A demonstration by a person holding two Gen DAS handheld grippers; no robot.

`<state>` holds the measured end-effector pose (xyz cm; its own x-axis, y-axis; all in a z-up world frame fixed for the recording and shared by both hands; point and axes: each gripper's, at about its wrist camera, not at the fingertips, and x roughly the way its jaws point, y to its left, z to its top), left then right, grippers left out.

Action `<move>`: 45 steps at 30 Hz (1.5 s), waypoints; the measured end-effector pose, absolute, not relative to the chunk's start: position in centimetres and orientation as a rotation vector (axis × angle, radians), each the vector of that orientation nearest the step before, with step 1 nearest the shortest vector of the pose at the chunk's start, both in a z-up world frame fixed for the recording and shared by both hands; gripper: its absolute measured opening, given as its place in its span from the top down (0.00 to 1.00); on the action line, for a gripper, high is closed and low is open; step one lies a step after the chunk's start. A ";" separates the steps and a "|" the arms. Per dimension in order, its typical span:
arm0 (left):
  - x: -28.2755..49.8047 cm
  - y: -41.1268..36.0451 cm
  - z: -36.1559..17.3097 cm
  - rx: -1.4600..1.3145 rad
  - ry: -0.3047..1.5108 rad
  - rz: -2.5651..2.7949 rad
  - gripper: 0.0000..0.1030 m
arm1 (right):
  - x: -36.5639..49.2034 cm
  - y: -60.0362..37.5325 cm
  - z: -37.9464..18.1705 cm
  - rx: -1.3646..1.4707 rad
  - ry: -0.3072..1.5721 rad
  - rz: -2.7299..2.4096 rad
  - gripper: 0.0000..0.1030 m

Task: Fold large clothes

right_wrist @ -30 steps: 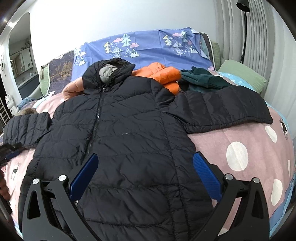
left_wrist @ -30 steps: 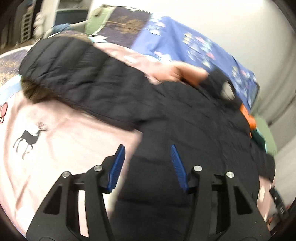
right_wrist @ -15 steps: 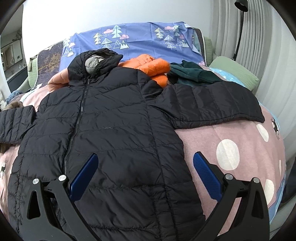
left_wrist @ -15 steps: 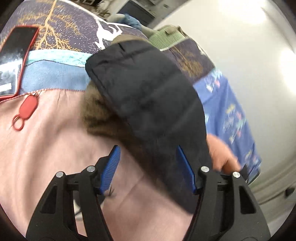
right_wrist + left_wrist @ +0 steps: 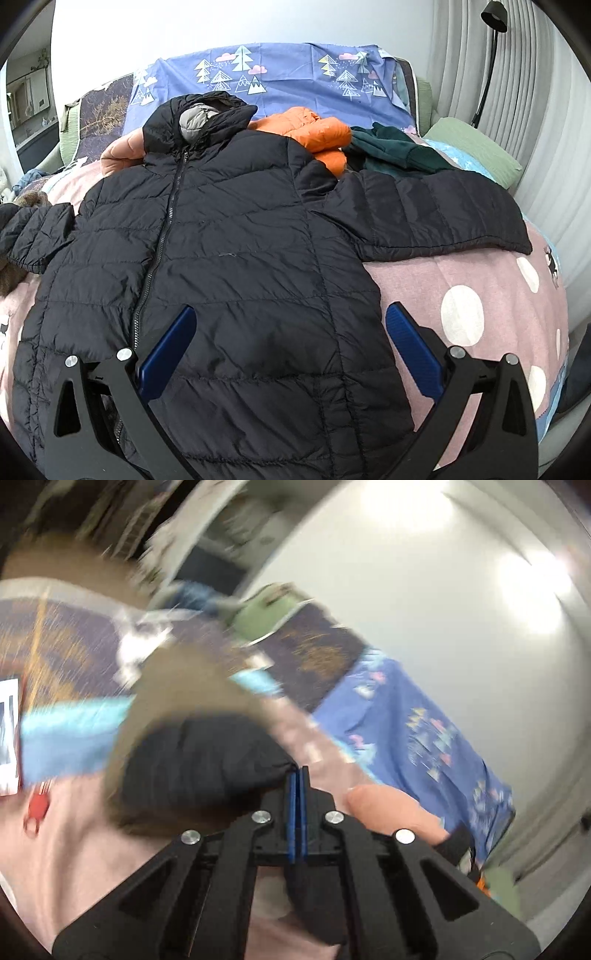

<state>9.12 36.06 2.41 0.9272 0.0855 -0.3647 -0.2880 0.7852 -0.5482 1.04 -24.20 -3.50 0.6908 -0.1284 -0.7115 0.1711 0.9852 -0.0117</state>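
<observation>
A black puffer jacket [image 5: 236,266] lies front-up and zipped across a bed's pink spotted quilt [image 5: 480,295], both sleeves spread out to the sides. The left tongs [image 5: 299,775], blurred in their own view, have just snapped together, their blue pads pinching the cuff of the jacket's black sleeve [image 5: 199,760], which rests on a brown furry item [image 5: 177,679]. The right tongs [image 5: 288,332] hang spread wide above the jacket's lower front, gripping nothing. Crowding the head of the bed: an orange jacket [image 5: 314,129], a dark green garment [image 5: 391,147] partly under the far sleeve, a peach garment [image 5: 122,155] beside the hood, and a blue tree-print sheet [image 5: 280,77] behind. A green pillow [image 5: 476,151] sits by the curtain.
</observation>
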 end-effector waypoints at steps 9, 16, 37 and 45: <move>16.9 11.0 7.2 -0.034 0.408 -0.204 0.98 | -0.4 -27.4 -3.7 0.101 0.773 -0.213 0.01; 16.6 -4.7 -3.1 0.322 0.587 -0.416 0.48 | -1.7 -32.2 -4.2 0.164 0.786 -0.309 0.01; 14.1 10.8 -8.0 0.064 0.818 -0.151 0.83 | 8.6 -13.9 -3.0 -0.308 0.720 0.216 0.01; 17.2 12.0 -10.2 -0.015 0.864 -0.087 0.82 | 17.9 -3.5 -7.8 -0.506 0.727 0.142 0.15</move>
<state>17.23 12.01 -10.15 0.6459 -0.0830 -0.7589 0.0706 0.9963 -0.0488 17.90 -3.48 -7.83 0.7434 -0.0481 -0.6671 -0.2959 0.8709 -0.3925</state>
